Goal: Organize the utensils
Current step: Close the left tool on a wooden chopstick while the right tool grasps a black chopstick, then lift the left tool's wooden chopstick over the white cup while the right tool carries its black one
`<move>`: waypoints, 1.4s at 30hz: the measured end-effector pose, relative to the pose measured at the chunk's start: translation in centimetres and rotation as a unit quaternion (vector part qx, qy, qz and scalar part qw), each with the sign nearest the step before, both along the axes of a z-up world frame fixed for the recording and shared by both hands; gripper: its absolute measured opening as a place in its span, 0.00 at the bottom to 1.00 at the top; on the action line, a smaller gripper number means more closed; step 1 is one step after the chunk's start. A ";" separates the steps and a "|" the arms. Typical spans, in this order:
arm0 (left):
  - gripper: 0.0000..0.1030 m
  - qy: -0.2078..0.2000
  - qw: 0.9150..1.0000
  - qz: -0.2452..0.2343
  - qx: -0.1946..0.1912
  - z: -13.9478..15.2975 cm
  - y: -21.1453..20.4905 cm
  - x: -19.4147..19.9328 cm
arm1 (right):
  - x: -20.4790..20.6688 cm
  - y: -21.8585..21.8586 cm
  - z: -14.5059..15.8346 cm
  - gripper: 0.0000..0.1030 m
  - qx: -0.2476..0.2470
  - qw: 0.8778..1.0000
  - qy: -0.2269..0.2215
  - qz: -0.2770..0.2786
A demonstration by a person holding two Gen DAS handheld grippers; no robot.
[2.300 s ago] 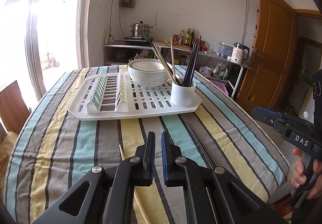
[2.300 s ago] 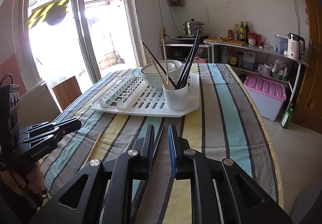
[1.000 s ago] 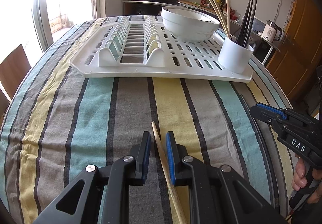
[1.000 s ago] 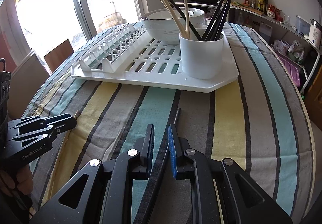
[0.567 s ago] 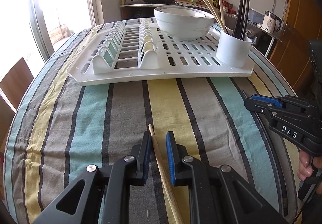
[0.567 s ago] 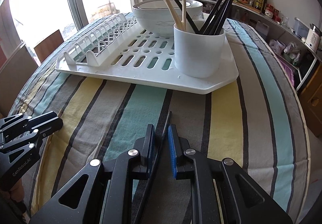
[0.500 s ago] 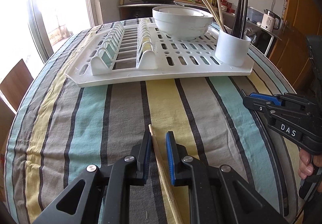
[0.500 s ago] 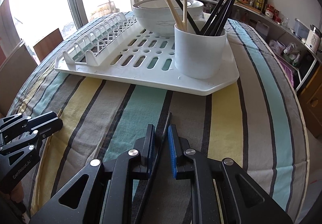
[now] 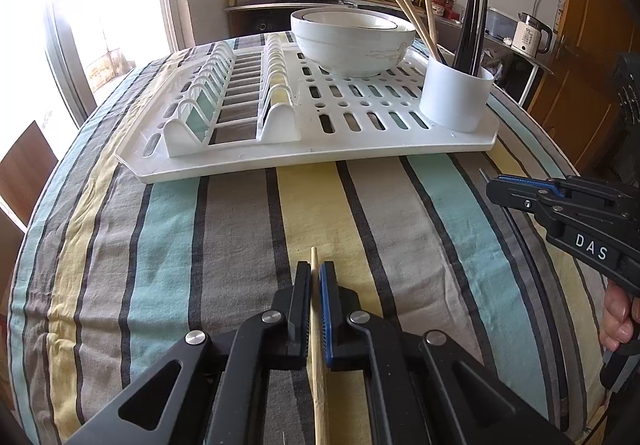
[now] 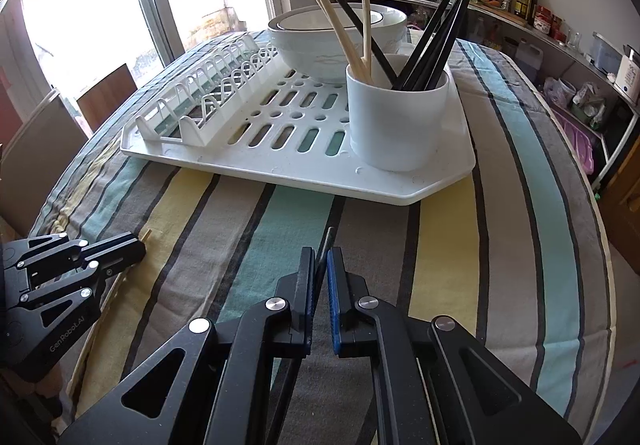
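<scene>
I see a round table [image 9: 120, 285] covered by a cloth striped in yellow, teal, grey and black. A white perforated plastic drying rack [image 9: 360, 149] sits at its far middle. Nearer than the rack lie a pale wooden chopstick [image 9: 319, 385], and to its right a black chopstick [image 10: 326, 245].

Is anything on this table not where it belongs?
Two chopsticks lie on the cloth, not in the cup: a wooden one clamped in the left gripper, a black one between the right gripper's fingers.
</scene>
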State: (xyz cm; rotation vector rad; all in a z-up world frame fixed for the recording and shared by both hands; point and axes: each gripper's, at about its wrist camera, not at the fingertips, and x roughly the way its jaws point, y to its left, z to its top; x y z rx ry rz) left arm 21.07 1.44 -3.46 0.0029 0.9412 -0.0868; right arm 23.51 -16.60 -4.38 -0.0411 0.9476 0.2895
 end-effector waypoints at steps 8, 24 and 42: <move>0.04 -0.028 1.000 -0.010 -0.008 2.6 0.0 0.0 | -1.2 -0.6 3.4 0.06 0.023 0.999 -0.044 0.003; 0.04 -0.129 0.990 -0.031 -0.037 11.6 0.0 -1.4 | -4.6 -2.4 11.1 0.04 0.060 0.986 -0.153 -0.005; 0.04 -0.164 0.984 -0.055 -0.043 14.2 -1.4 -4.7 | -8.3 -3.6 13.6 0.04 0.073 0.977 -0.202 -0.009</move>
